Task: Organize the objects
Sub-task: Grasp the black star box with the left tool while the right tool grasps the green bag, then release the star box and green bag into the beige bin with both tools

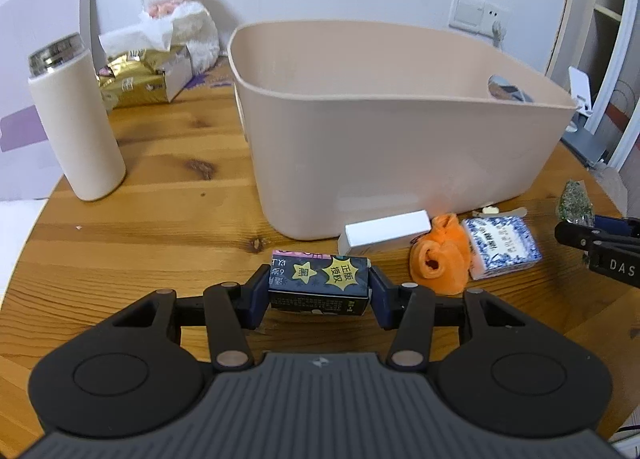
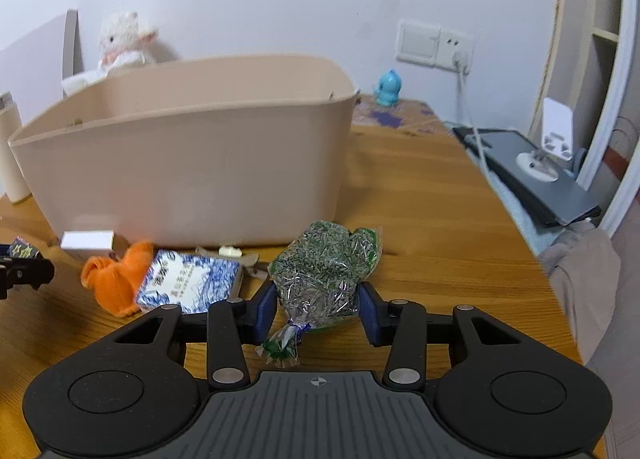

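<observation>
- The left gripper (image 1: 319,288) had its two blue-padded fingers pressed against the ends of one small dark cardboard box printed with yellow starburst labels (image 1: 319,282), clamped on it just above the round wooden table (image 1: 160,195).
- The right gripper (image 2: 318,305) had its two fingers set against the sides of one clear plastic bag stuffed with dried green leaves (image 2: 324,267); the bag's knotted tail hung toward the camera. I could not tell whether the bag was lifted or resting on the wood.
- Between the two grippers lay three loose things in a row: one white oblong box (image 1: 386,231) nearest the bin, one crumpled orange plush toy (image 1: 440,259) touching it, and one blue-and-white patterned box (image 1: 502,247) touching the toy on its far side.
- Behind the patterned box, against the foot of the bin, lay a few small pale bits (image 2: 230,250) too small to make out.
- Beyond them stood one large beige plastic storage bin (image 1: 400,147), open at the top; what I could see of its inside was bare wall.
- To the bin's left stood one cream cylindrical flask with a steel rim (image 1: 76,123), upright and well apart from the bin.
- Behind the flask were one gold-wrapped tissue pack (image 1: 136,79) and one white plush lamb (image 1: 180,7) against the wall.
- At the table's far right corner stood one small turquoise figurine (image 2: 387,89).
- One double wall switch-and-socket plate (image 2: 436,45) had a white plug in it.
</observation>
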{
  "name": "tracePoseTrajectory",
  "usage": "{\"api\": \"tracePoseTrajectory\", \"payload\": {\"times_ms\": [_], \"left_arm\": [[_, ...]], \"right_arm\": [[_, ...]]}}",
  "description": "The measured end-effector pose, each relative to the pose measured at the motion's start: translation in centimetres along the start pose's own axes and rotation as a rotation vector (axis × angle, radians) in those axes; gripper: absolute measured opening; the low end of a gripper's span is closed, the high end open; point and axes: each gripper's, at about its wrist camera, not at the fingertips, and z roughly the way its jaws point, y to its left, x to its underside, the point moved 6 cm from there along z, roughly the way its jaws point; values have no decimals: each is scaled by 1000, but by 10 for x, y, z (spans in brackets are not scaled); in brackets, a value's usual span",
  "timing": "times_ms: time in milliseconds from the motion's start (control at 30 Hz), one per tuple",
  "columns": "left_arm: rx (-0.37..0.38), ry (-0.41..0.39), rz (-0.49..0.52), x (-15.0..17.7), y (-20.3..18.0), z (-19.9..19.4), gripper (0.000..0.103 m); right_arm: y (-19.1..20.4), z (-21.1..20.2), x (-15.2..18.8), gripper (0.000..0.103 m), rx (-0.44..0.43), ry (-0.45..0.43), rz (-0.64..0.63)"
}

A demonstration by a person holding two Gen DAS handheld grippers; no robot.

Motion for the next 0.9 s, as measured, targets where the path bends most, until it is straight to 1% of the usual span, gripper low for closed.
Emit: {"api": "tracePoseTrajectory", "payload": {"times_ms": [400, 667, 900], "left_arm": [[19, -112, 5, -15, 1, -48, 53], [20, -188, 10, -40, 2, -69, 53], [28, -235, 18, -67, -5, -74, 53]], "right_arm": [[-3, -54, -18, 41, 11, -134, 18], [1, -77, -41, 41, 10, -230, 13], [9, -85, -70, 41, 0, -300, -13]]}}
